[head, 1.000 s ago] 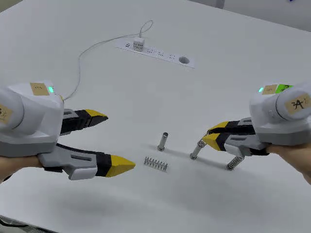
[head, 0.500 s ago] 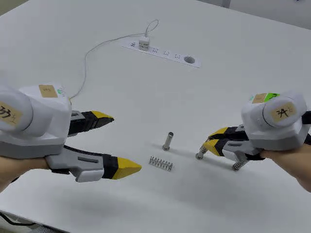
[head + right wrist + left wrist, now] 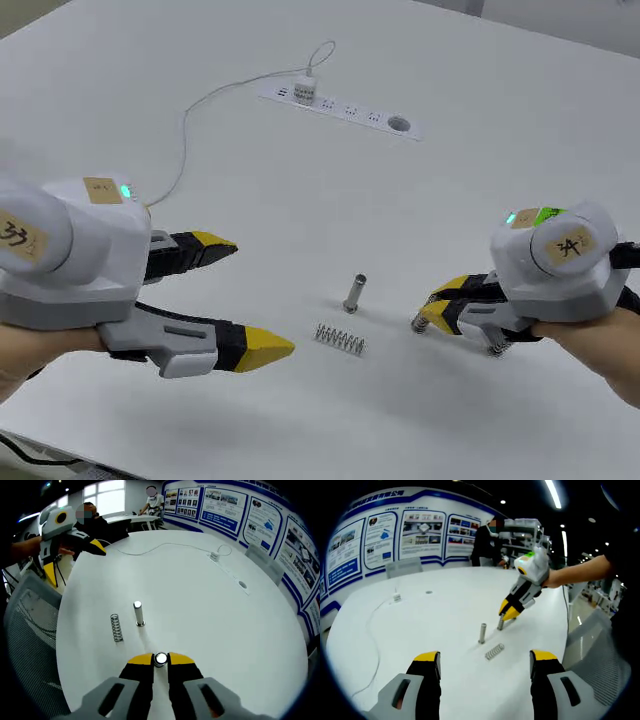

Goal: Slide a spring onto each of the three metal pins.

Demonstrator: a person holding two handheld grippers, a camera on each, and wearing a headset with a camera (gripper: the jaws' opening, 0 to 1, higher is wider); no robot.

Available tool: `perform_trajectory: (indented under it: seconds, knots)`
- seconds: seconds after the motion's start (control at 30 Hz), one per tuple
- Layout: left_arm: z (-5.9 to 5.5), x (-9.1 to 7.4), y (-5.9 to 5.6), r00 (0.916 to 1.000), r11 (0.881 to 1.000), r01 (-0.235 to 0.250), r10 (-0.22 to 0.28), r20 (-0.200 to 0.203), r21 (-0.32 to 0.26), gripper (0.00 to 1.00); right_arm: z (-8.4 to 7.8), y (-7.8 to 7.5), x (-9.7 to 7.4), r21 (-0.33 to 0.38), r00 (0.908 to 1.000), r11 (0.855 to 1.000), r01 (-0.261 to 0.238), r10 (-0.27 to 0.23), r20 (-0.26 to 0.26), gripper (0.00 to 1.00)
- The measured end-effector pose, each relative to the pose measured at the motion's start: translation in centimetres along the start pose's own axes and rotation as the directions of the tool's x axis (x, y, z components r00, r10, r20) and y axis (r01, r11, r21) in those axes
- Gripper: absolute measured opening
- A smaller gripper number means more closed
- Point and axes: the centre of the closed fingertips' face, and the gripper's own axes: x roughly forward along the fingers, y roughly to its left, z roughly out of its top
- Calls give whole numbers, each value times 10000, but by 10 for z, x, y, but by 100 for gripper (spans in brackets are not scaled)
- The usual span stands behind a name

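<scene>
White table (image 3: 480, 120) spreads under both tools. Your left gripper (image 3: 262, 296) hangs empty with its jaws wide apart, to the left of the bare pin (image 3: 354, 293). Your right gripper (image 3: 433, 308), to that pin's right, is pinched on the cap of a sprung pin (image 3: 160, 659). One loose spring (image 3: 340, 339) lies flat just in front of the bare pin, near it but apart. Take the spring by one end and keep its bore free. Stand it square over the pin's tip, then ease it down without knocking the pin.
</scene>
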Motion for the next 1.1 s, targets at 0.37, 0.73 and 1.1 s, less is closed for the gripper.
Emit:
perform_trajectory:
  seconds: [0.37, 0.73, 1.1]
  knots:
    - [-2, -2, 3, 10000, 10000, -54, 54, -41, -40, 74, -2, 2, 2, -15, 10000, 10000, -40, 40, 15, 11]
    - [7, -1, 1, 9999, 10000, -64, 64, 78, 65, 74, 4, 1, -5, 11, 9996, 10000, 39, -40, 281, 11]
    - [22, 1, -7, 9994, 9991, 124, -136, 309, 397, 74, 2, -2, -17, 53, 9993, 9997, 242, -243, 284, 12]
